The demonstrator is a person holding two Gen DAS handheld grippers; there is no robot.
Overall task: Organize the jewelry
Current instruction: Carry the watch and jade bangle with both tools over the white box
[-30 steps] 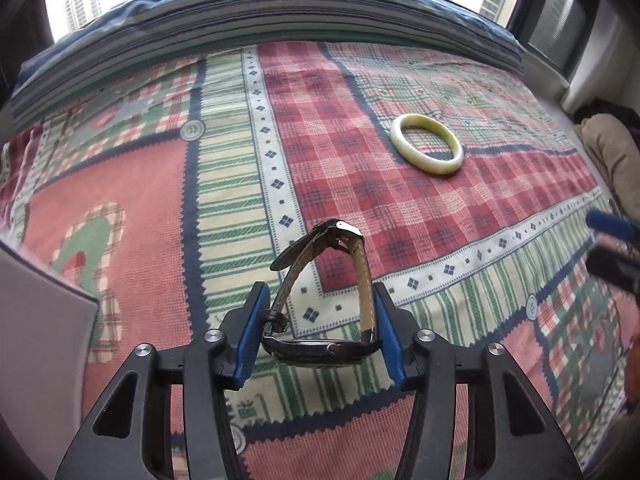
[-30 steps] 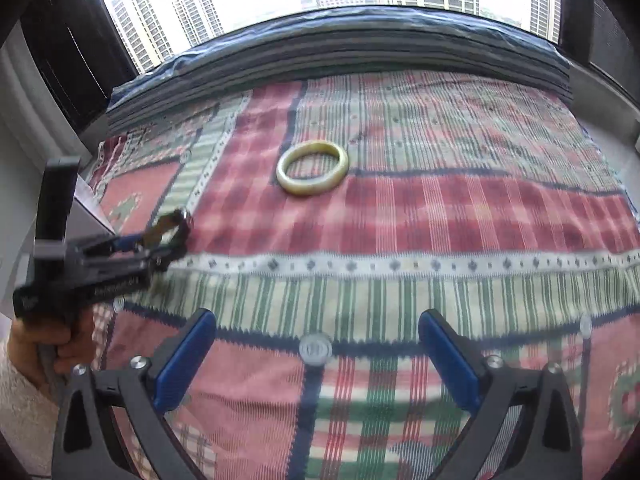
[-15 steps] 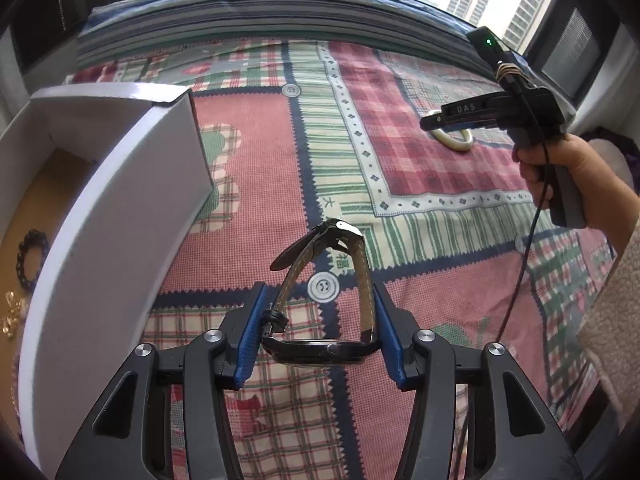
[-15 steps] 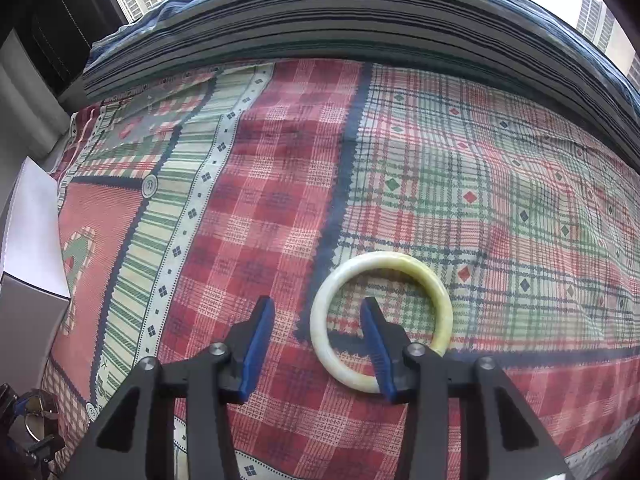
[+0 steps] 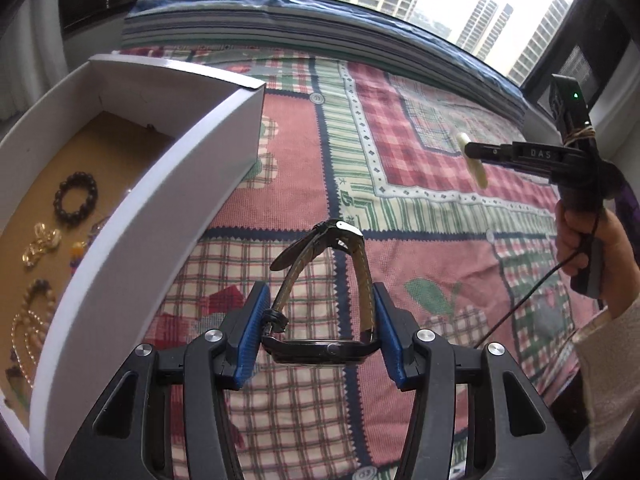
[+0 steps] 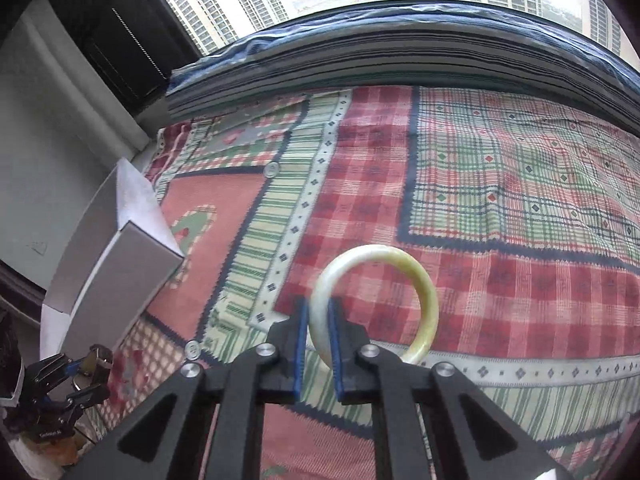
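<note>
Left wrist view: white box [image 5: 132,216] sits at far left w/ open top, brown floor already holding a dark bead bracelet [image 5: 76,198], gold pieces [image 5: 40,242] & a chain. Left tongs [image 5: 318,330] are just right of the box wall, pinching a watch [image 5: 320,346] by its case, strap looping up & away along the tongs' line. So the drop spot lies left of & below the watch, wall between; left hand is clearly the nearer one. Bed cover [image 5: 420,220] spreads beneath. Far right, a hand [image 5: 592,248] holds the right tongs [image 5: 470,151], well apart from the box. Right wrist view: box [image 6: 120,264] lies off to lower left, left tongs [image 6: 86,372] beside it. Right tongs [image 6: 318,320] have just been closing & now pinch the pale bangle [image 6: 374,304] at its left rim; ring stands on edge, looks lifted clear of the bed cover [image 6: 500,200], most of it right of the pads. Box is a long reach left.
</note>
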